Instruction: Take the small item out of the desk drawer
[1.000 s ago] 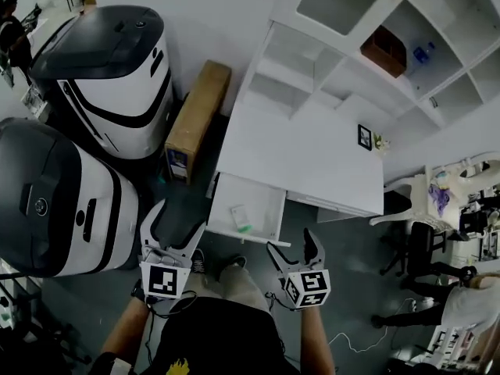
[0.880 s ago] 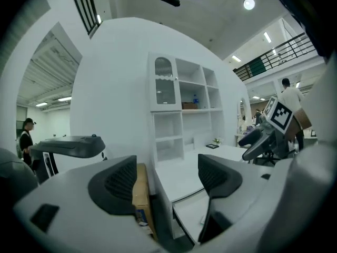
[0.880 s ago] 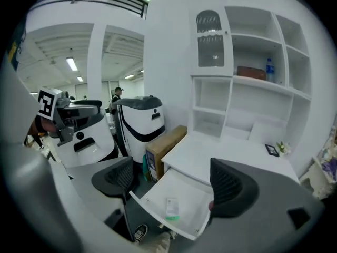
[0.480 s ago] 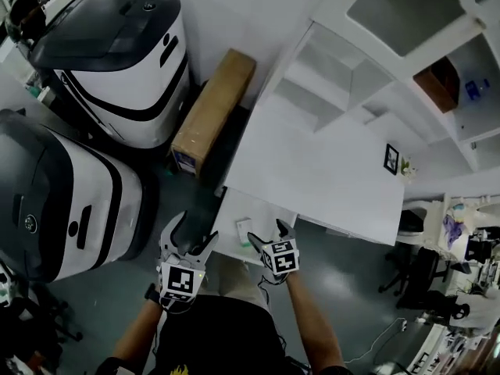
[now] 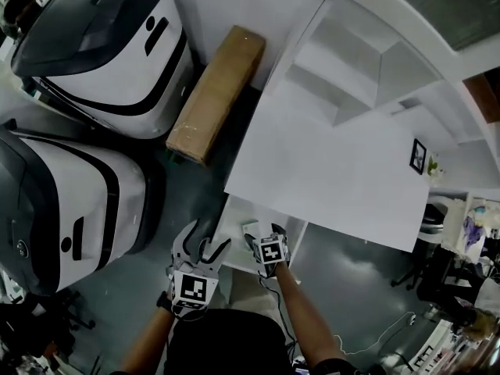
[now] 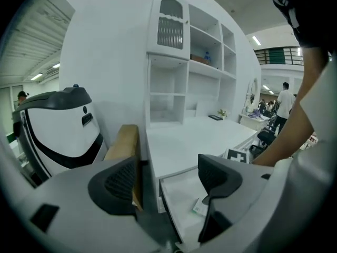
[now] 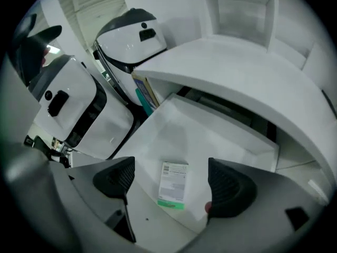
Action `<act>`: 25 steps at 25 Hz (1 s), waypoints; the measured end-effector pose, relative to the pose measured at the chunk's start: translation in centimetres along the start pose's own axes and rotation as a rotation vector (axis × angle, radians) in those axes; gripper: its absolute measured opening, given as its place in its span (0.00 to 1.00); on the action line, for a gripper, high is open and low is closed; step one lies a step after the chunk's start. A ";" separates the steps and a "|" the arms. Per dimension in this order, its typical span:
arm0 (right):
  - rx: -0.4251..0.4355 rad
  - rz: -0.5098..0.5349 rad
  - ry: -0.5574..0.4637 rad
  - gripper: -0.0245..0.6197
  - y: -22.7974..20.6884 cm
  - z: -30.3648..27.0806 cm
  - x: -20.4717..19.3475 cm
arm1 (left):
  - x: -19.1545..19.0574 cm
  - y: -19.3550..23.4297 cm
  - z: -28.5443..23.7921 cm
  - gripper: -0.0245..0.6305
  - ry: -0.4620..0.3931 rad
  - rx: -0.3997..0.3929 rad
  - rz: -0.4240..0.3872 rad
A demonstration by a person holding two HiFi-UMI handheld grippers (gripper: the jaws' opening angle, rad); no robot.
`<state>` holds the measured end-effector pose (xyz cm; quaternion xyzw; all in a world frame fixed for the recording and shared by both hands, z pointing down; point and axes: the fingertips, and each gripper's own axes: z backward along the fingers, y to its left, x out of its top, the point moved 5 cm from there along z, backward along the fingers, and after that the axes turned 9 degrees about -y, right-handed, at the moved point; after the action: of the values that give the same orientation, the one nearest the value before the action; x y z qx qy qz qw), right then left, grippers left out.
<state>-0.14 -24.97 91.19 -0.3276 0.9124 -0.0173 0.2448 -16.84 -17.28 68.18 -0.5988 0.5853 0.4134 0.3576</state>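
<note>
A small white packet with a green stripe (image 7: 172, 186) lies flat on the floor of the open white drawer (image 7: 205, 136), near its front. My right gripper (image 7: 171, 179) hangs open just above it, one jaw on each side, pads clear of it. In the head view the right gripper (image 5: 262, 234) reaches over the drawer (image 5: 233, 219) and partly hides the packet (image 5: 250, 226). My left gripper (image 5: 208, 244) stands open and empty at the drawer's front left corner. In the left gripper view its jaws (image 6: 166, 181) frame the drawer (image 6: 179, 194) and the packet (image 6: 200, 207).
The white desk top (image 5: 336, 162) overhangs the drawer, with a shelf unit (image 5: 351, 61) and a small picture frame (image 5: 419, 156) behind. A brown cardboard box (image 5: 215, 92) lies beside the desk. Two large white-and-black machines (image 5: 94, 45) (image 5: 55, 201) stand at the left.
My right gripper has moved forward from the drawer's front right to over the packet. The left gripper has drawn closer to the drawer's left corner. The head camera has moved in.
</note>
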 end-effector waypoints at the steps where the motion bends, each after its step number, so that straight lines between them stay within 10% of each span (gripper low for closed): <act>1: 0.002 -0.008 0.014 0.74 -0.2 -1.1 -0.6 | -0.3 0.0 -0.4 0.60 0.003 0.003 0.008; 8: 0.021 -0.110 0.179 0.71 -0.5 -6.5 -4.9 | -2.1 -0.4 -2.3 0.60 0.073 -0.029 -0.002; 19: -0.057 0.067 0.321 0.59 -1.4 -11.4 -7.7 | -4.4 -0.2 -0.5 0.60 0.137 -0.028 0.014; 25: -0.105 0.047 0.111 0.57 -0.6 -6.2 -3.6 | -1.6 -0.1 1.8 0.60 0.078 -0.053 -0.021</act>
<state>-0.26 -24.05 98.28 -0.3172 0.9316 0.0180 0.1766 -16.85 -14.96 68.93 -0.6299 0.5813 0.4013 0.3229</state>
